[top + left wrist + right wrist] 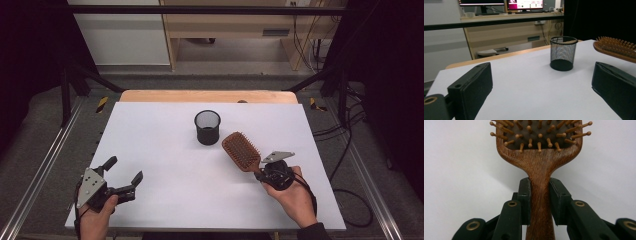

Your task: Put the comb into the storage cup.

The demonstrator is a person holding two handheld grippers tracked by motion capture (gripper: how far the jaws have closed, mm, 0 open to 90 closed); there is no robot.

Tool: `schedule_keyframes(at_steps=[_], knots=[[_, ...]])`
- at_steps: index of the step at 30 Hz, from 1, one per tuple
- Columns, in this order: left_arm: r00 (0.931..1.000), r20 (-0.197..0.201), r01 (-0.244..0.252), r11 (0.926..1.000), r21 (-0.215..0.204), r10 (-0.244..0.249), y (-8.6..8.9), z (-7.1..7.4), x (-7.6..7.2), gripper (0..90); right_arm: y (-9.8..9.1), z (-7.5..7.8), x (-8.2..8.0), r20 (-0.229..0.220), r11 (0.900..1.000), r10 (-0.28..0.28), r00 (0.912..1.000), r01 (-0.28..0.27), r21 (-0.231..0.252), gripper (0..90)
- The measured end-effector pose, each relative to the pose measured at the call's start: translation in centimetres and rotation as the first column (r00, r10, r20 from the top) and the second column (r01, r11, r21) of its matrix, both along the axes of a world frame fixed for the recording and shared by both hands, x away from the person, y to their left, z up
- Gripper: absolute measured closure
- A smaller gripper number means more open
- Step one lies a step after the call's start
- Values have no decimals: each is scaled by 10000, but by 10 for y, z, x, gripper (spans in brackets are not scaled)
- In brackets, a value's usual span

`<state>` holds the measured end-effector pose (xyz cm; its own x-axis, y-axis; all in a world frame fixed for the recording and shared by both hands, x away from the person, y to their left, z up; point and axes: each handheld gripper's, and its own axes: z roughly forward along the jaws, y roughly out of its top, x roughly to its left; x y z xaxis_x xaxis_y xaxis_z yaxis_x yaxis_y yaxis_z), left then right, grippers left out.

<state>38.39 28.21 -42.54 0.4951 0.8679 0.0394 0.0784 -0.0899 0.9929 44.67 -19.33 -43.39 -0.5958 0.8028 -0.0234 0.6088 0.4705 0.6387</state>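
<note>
**Wooden brush gripped by its handle, mesh cup waiting**

Wooden and bristle-side up, the hairbrush [242, 151] sits right of centre in the high view, its handle clamped in the right gripper [261, 174] at lower right. The black mesh cup [207, 127] stands just beyond it, near the middle of the white counter [150, 135]. At lower left the left gripper [123, 175] hovers with its jaws spread wide, holding nothing.

From the left gripper view, both black jaws stand far apart at the bottom corners. The cup [563, 53] rises upright right of centre, and the brush head [616, 48] pokes in from the right edge, apparently lifted off the counter, which the high view does not settle.

Up close in the right gripper view, the jaws pinch the narrow neck of the hairbrush [539, 157] squarely from both sides, a detail too small to read from above.

The likely step is dropping the brush into the cup. Done well, that means turning it handle-down, centring it over the rim, and lowering gently, since the light cup could tip; the free gripper might steady it.
</note>
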Motion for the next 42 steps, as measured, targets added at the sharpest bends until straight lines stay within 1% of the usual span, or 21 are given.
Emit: schedule_keyframes(at_steps=[1, 3, 4, 5, 7, 8, 10, 12, 13, 15, 18, 19, 21, 23, 25, 28, 31, 34, 37, 40, 42], knots=[[9999, -33, 121, 9999, -90, -121, -3, 2, -1, 35, -1, 5, -2, 359, 9993, -41, 9993, 28, 360, 728], [9994, -106, 327, 9987, -402, -331, -11, 7, -3, 35, -1, 6, -3, 539, 9991, -7, 9985, -16, 418, 728], [9990, -96, 432, 9976, -540, -438, -14, 9, -4, 35, -1, 10, -4, 1023, 9961, -43, 9947, -48, 878, 728], [9984, -76, 552, 9963, -665, -558, -19, 12, -5, 35, -1, 10, -4, 1023, 9961, -43, 9947, -48, 878, 728], [9969, -28, 778, 9939, -785, -782, -30, 18, -9, 35, 3, 16, -6, 1438, 9936, -123, 9895, -41, 1132, 728], [9959, 2, 902, 9927, -803, -905, -35, 21, -10, 35, 6, 22, -6, 1819, 9900, -24, 9833, -233, 1390, 728], [9940, 92, 1096, 9912, -749, -1092, -44, 25, -11, 35, 7, 24, -7, 1965, 9882, 10, 9805, -311, 1503, 728], [9916, 173, 1295, 9878, -866, -1285, -53, 30, -10, 35, 11, 28, -8, 2320, 9838, -58, 9727, -361, 1757, 728], [9907, 210, 1360, 9863, -934, -1346, -57, 32, -10, 35, 14, 30, -9, 2563, 9784, -99, 9665, -435, 2019, 728], [9891, 227, 1467, 9850, -905, -1452, -64, 35, -10, 35, 15, 31, -9, 2673, 9780, -78, 9636, -484, 2030, 728], [9854, 235, 1698, 9821, -818, -1684, -74, 39, -9, 35, 20, 35, -14, 3310, 9695, -104, 9436, -716, 2346, 728], [9847, 232, 1738, 9818, -770, -1725, -77, 40, -8, 35, 20, 35, -14, 3310, 9695, -104, 9436, -716, 2346, 728], [9818, 182, 1899, 9791, -725, -1891, -84, 44, -6, 36, 22, 36, -15, 3527, 9649, -111, 9357, -825, 2493, 728], [9813, 146, 1925, 9782, -774, -1920, -90, 48, -2, 36, 25, 37, -16, 3705, 9633, -109, 9288, -896, 2529, 728], [9819, 105, 1892, 9768, -999, -1891, -95, 54, 0, 41, 28, 38, -16, 3859, 9575, -123, 9224, -1004, 2704, 728], [9774, -68, 2096, 9721, -1057, -2115, -106, 66, 6, 41, 32, 39, -16, 4054, 9504, -130, 9141, -1147, 2892, 728], [9723, -121, 2305, 9665, -1131, -2334, -120, 77, 14, 41, 35, 41, -17, 4253, 9464, -52, 9050, -1329, 2945, 728], [9606, -284, 2693, 9512, -1507, -2765, -134, 88, 26, 43, 36, 43, -21, 4400, 9409, -19, 8980, -1475, 3050, 728], [9498, -373, 3014, 9404, -1576, -3106, -146, 101, 37, 43, 35, 42, -23, 4400, 9308, -103, 8979, -1522, 3323, 728], [9442, -490, 3122, 9325, -1817, -3257, -158, 108, 49, 46, 37, 41, -25, 4457, 9302, -44, 8952, -1599, 3303, 728], [9401, -653, 3129, 9231, -2236, -3345, -164, 109, 58, 55, 38, 41, -26, 4498, 9290, -2, 8931, -1663, 3306, 728]])
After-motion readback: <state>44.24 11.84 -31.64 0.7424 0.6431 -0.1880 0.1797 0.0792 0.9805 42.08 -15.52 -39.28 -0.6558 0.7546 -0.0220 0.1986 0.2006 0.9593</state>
